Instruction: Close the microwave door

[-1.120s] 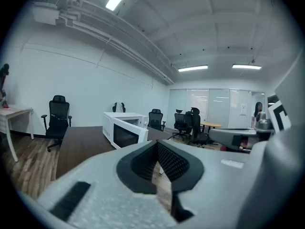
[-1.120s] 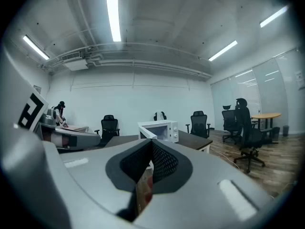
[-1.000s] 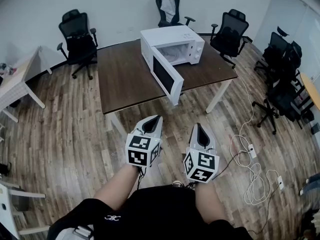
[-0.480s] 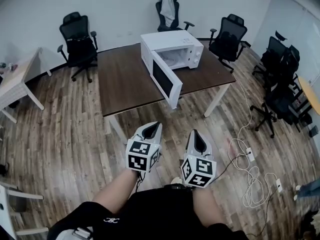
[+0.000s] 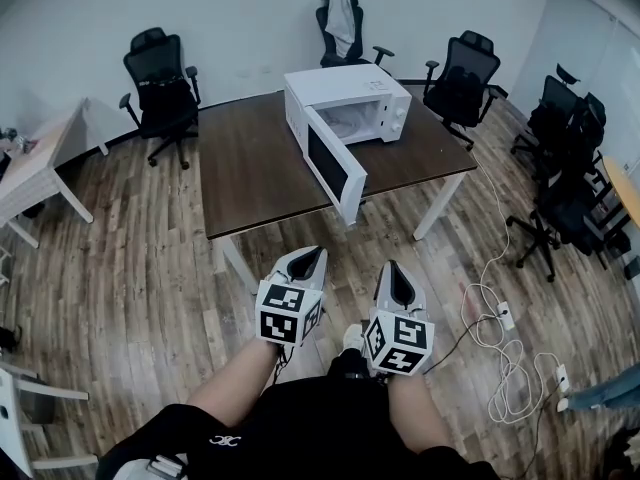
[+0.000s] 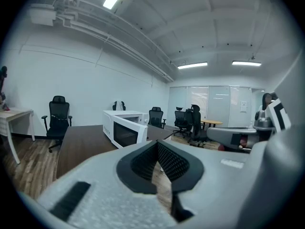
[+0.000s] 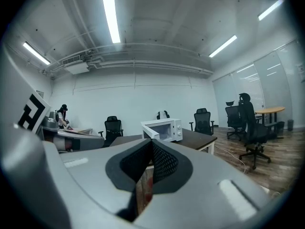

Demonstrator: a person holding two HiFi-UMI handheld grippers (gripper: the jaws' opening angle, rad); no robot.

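Note:
A white microwave [image 5: 350, 101] stands at the far side of a dark brown table [image 5: 255, 163]. Its door [image 5: 335, 166] hangs wide open, swung out toward me past the table's front edge. The microwave also shows in the left gripper view [image 6: 125, 127] and the right gripper view [image 7: 164, 129], still some way off. My left gripper [image 5: 309, 259] and right gripper [image 5: 392, 272] are held side by side above the floor, short of the table, both pointing at it. Each is shut with nothing between its pads, as the left gripper [image 6: 157, 145] and right gripper [image 7: 151, 145] views show.
Black office chairs [image 5: 160, 73] stand behind the table, with more [image 5: 560, 178] at the right. A white desk [image 5: 35, 168] is at the left. Cables and a power strip [image 5: 505, 343] lie on the wooden floor at the right, near the table leg [image 5: 438, 208].
Only the head view has shifted a little. Both grippers stay shut and side by side, and the microwave door stays open.

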